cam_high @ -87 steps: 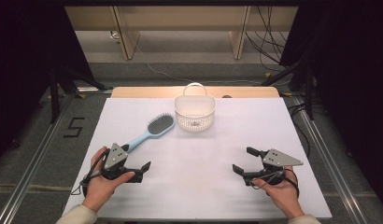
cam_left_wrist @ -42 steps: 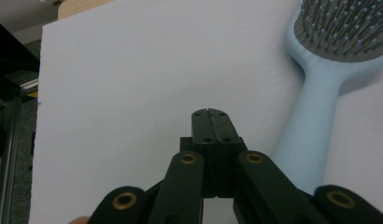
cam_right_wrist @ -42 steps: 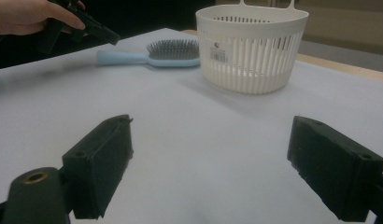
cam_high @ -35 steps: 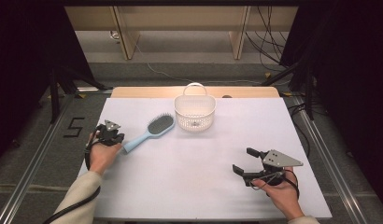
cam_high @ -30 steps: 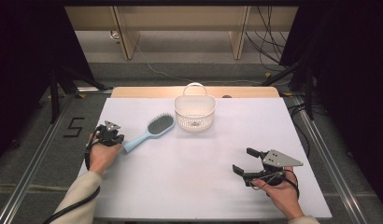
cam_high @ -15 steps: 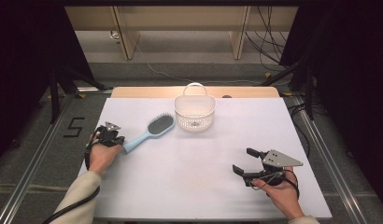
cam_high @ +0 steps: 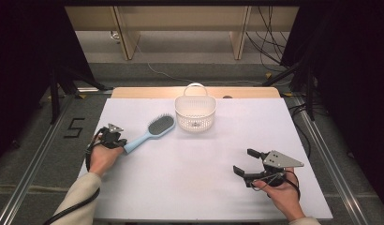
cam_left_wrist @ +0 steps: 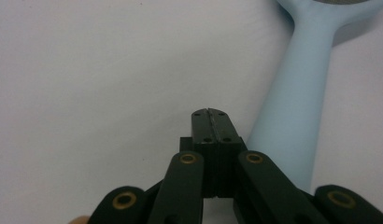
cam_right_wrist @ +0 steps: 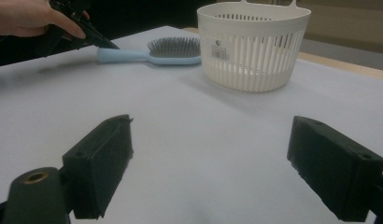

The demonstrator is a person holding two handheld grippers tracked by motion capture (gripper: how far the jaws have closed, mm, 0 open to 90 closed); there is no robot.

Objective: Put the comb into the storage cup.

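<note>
**Two grippers, one hairbrush: left jaws pressed together beside the handle**

Two grippers are at the white table. The left gripper has its jaws clenched flat against each other with nothing between them, their tips just beside the near end of the hairbrush handle, not around it. The right gripper sits well apart, near the table's front right, its jaws spread wide and empty.

The hairbrush lies flat on the table, bristles up, left of the white basket and close to it without touching. Its pale blue handle points toward the left gripper.

It looks like a light, stiff plastic piece with a smooth, rounded handle that could slide or twist in hard jaws. The straight middle of the handle seems the best place to grip, across its narrow width; the bristle head is bulkier and springy. The jaws would first have to open.

A white sticker with a barcode sits on the basket's wall in the right gripper view; its print is too small to read. A large "5" is marked on the floor left of the table.
</note>
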